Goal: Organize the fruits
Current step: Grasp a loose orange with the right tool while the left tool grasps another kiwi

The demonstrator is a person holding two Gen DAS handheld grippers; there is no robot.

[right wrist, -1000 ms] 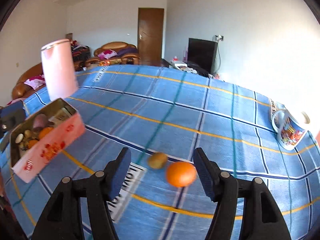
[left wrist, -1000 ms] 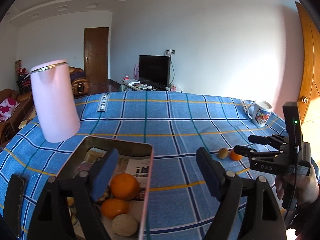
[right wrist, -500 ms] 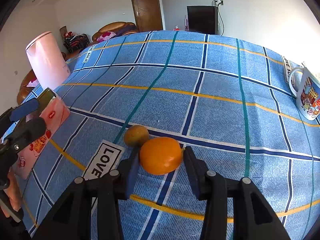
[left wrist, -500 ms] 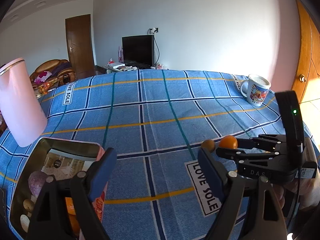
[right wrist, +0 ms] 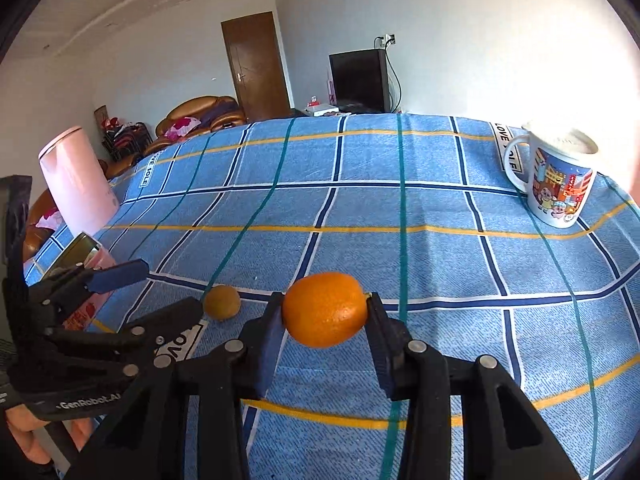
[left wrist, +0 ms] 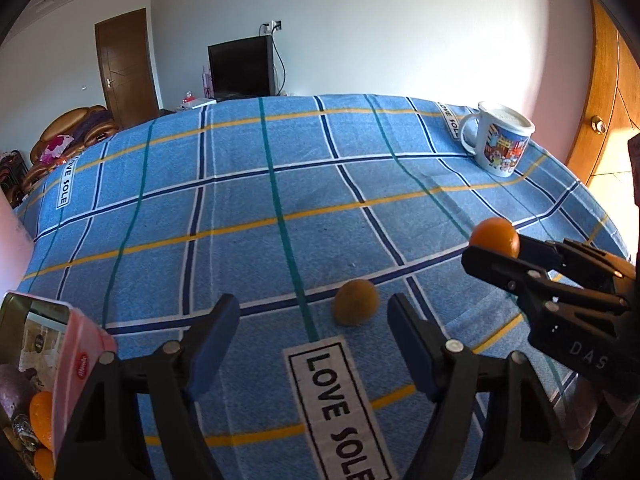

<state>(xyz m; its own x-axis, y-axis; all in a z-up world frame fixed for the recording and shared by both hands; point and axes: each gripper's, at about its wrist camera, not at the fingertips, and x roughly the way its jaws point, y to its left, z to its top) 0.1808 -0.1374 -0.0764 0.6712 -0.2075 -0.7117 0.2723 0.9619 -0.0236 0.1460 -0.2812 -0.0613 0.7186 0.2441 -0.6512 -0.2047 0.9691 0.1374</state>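
The right gripper (right wrist: pixel 325 314) now clamps the round orange fruit (right wrist: pixel 325 309), lifted off the blue checked tablecloth (right wrist: pixel 400 208). The left gripper (left wrist: pixel 314 320), jaws narrowing but apart and empty, has swung toward the small brownish-yellow fruit (left wrist: pixel 356 302) at centre frame, likely next.

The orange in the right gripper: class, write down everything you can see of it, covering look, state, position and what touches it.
The orange is a round, bright fruit with a finely dimpled, slightly glossy peel, whole and unpeeled. It is clamped between the two pads of the right gripper, one pad on each side, and appears lifted clear of the blue checked tablecloth. Only the pads touch it. A smaller brownish-green fruit lies on the cloth to its left, apart from it. The left wrist view shows it from the side.
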